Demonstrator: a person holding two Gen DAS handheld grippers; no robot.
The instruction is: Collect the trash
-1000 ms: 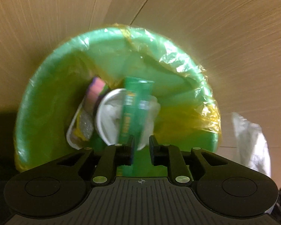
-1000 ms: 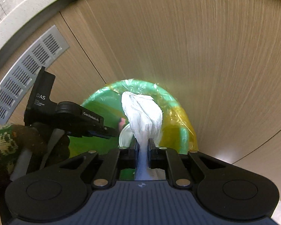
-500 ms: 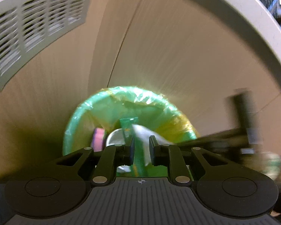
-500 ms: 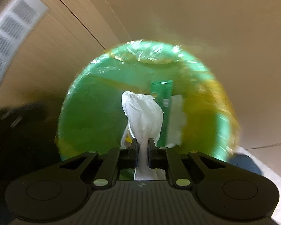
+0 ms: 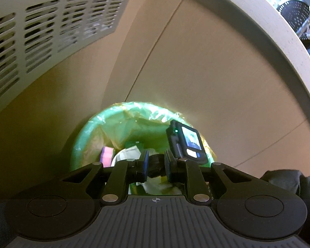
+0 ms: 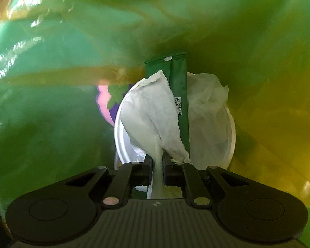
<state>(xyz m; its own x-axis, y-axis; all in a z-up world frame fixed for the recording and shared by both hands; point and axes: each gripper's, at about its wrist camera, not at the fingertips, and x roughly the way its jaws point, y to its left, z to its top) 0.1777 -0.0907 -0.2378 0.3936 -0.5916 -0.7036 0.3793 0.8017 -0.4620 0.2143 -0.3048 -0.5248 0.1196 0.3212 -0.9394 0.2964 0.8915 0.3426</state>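
Observation:
A green bin (image 5: 86,138) with a clear yellowish liner (image 6: 51,124) stands against a wooden panel. Inside lie a white cup (image 6: 230,136), a green sachet (image 6: 178,86), crumpled clear film (image 6: 208,95) and a pink and purple wrapper (image 6: 104,101). My right gripper (image 6: 156,165) is down inside the bin, shut on a crumpled white tissue (image 6: 150,111) that hangs over the cup. My left gripper (image 5: 155,164) hovers above and short of the bin, its jaws a little apart with nothing held. The right gripper's screen unit (image 5: 186,142) shows over the bin mouth.
A grey vent grille (image 5: 41,41) is set in the wooden panel at upper left. A pale counter edge (image 5: 258,31) curves overhead, with a black perforated basket (image 5: 295,14) beyond it. A dark sleeve (image 5: 283,179) is at the right.
My left gripper rose and drew back from the bin, leaving the green sachet inside. My right gripper came down from above the rim into the bin, still gripping the tissue.

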